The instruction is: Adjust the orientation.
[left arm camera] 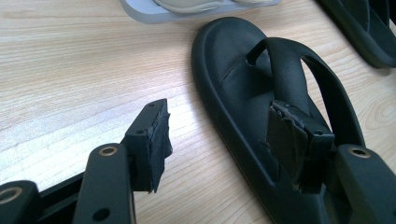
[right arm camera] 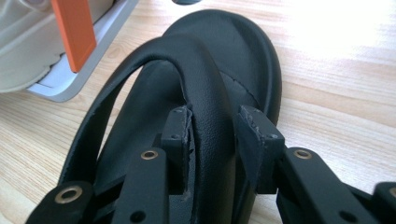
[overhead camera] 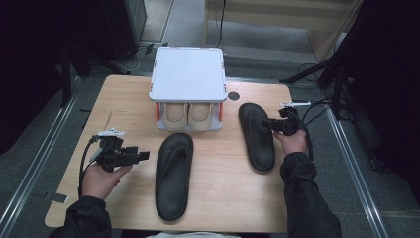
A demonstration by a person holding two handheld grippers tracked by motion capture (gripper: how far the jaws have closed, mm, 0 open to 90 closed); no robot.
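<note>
Two black flip-flop sandals lie on the wooden table [overhead camera: 129, 99]. The left sandal [overhead camera: 173, 173] [left arm camera: 233, 60] rests at the middle, toe pointing away from me. My left gripper [overhead camera: 141, 154] [left arm camera: 219, 112] stands open just to its left; one jaw hangs over the sandal's footbed, the other over bare wood, touching nothing. The right sandal [overhead camera: 256, 136] [right arm camera: 243, 42] lies at the right. My right gripper [overhead camera: 267, 124] [right arm camera: 215, 116] straddles its strap [right arm camera: 205, 74]. The strap runs between the jaws, and the right pad stands a little off it, so the jaws are open.
A white-topped shoe rack [overhead camera: 188, 74] with orange posts [right arm camera: 74, 28] stands at the table's back middle, with a beige pair [overhead camera: 188, 116] on its lower shelf. A dark round hole [overhead camera: 234, 95] sits beside it. Bare wood stretches between the sandals and at front.
</note>
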